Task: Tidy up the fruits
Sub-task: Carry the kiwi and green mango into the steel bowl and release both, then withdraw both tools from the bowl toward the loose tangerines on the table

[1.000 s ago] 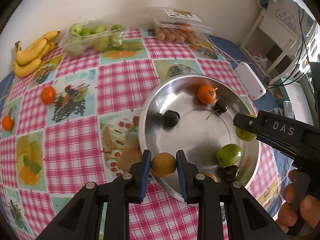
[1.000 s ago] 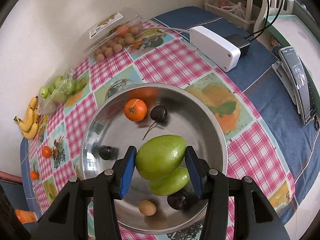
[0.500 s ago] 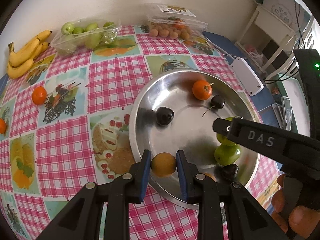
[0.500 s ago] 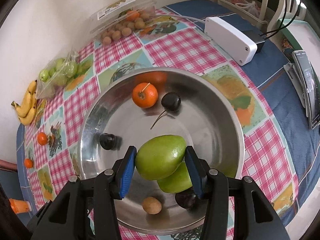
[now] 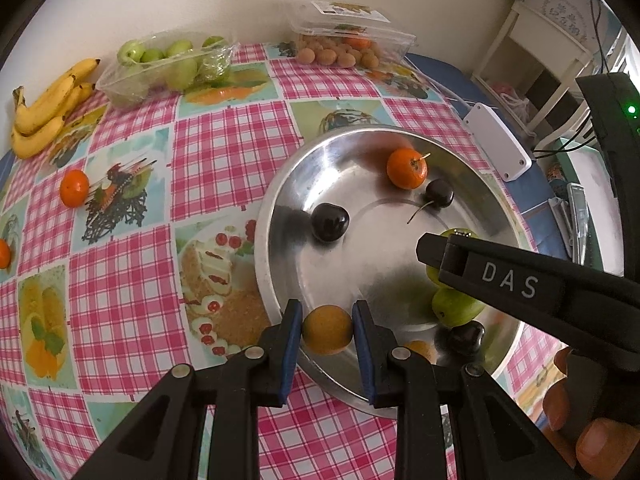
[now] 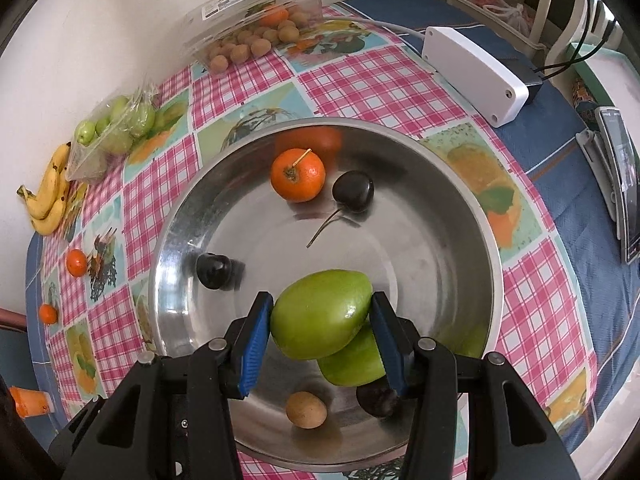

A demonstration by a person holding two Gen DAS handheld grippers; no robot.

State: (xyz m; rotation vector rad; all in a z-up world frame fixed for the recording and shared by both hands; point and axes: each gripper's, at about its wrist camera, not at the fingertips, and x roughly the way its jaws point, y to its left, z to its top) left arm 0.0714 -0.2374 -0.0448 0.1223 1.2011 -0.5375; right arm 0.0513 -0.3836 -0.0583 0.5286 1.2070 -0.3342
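Note:
A steel bowl [image 5: 280, 208] [image 6: 460, 216] sits on the checked tablecloth. My left gripper [image 5: 326, 330] is shut on a small round yellow-brown fruit [image 5: 327, 330] above the bowl's near rim. Over the bowl, my right gripper [image 6: 322, 332] is shut on a green fruit [image 6: 320, 326]; its black arm [image 5: 520, 284] crosses the left wrist view. Inside the bowl lie a tangerine [image 6: 298, 175], two dark cherries [image 6: 353, 191] [image 6: 213, 271], a second green fruit [image 6: 356, 360], a brown longan [image 6: 306, 409] and another dark cherry [image 6: 376, 400].
Bananas [image 5: 44, 112], a tray of green fruit [image 5: 168, 64] and a clear box of longans [image 5: 344, 44] line the far wall. Loose tangerines [image 5: 74, 188] lie at left. A white box [image 6: 476, 76] with cables and a phone [image 6: 622, 184] sit at right.
The right gripper with the green fruit has come lower and further over the bowl, its arm now crossing more of the left wrist view. The left gripper has held nearly still.

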